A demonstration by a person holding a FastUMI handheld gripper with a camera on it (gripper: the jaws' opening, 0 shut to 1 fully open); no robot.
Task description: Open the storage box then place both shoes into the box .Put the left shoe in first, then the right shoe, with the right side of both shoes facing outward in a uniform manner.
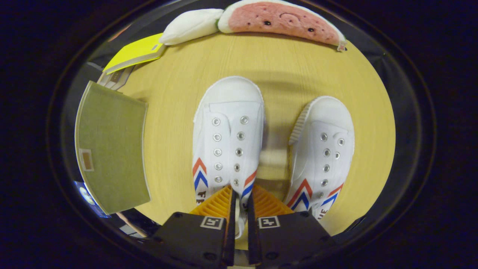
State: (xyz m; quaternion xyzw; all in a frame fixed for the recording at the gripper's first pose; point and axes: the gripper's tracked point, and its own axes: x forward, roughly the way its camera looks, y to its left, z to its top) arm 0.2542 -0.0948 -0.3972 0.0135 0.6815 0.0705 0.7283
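Left shoe (227, 138) sits on the table (175, 93), toe pointing away, its side wall pinched between the gripper's (241, 201) nearly closed fingers. Right shoe (323, 153) lies just beside it, apart. The box (112, 145) waits off to the left. Beyond: yellow book (136, 52), white plush (192, 24), watermelon plush (280, 18).

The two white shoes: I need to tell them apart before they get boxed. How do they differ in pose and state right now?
The shoe between the fingers sits upright, its top facing the camera; the other shoe leans, showing its ribbed sole edge. The gripper is nearly closed on the first shoe's rim; the other lies free on the table. Both are white, laceless, with red and blue chevrons, toes pointing away.
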